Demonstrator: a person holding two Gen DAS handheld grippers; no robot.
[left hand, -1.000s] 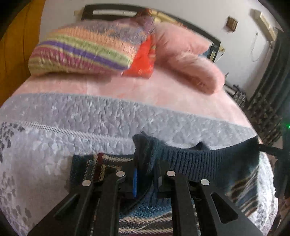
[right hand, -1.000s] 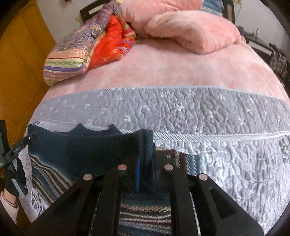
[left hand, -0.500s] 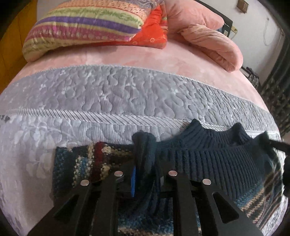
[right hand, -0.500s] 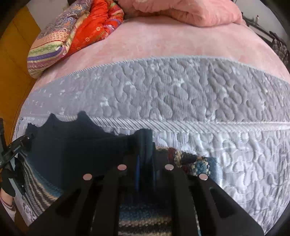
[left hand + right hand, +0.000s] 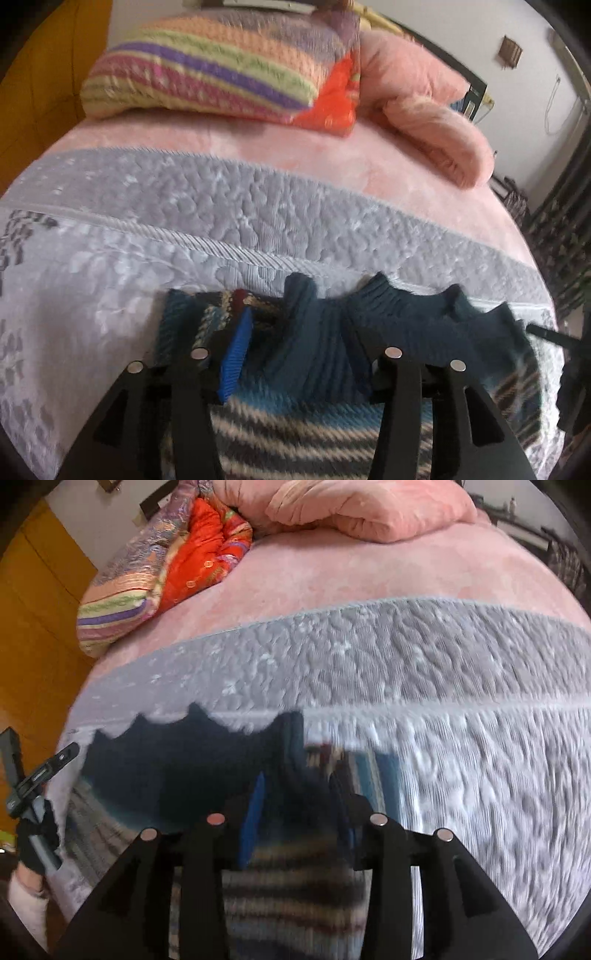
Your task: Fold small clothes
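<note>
Item: my left gripper [image 5: 295, 354], jaws apart, dark ribbed hem lying loose between them. Item: my right gripper [image 5: 295, 812], likewise released, hem between its jaws. Item: striped knit sweater [image 5: 332, 424], at the near edge of the bed [image 5: 258, 206], folded hem line running left to right, directly ahead of both grippers, each equally near. Beyond: grey quilted band [image 5: 406, 653]; striped pillow [image 5: 221, 66] at the headboard edge.

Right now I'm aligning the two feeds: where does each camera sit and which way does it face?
Left wrist: on the left gripper, facing the bed's pillows; its open fingers straddle the knitted sweater.
Right wrist: on the right gripper, same heading, fingers open; the left gripper and a gloved hand show.
Shared: sweater, grey quilt, striped pillow.
</note>
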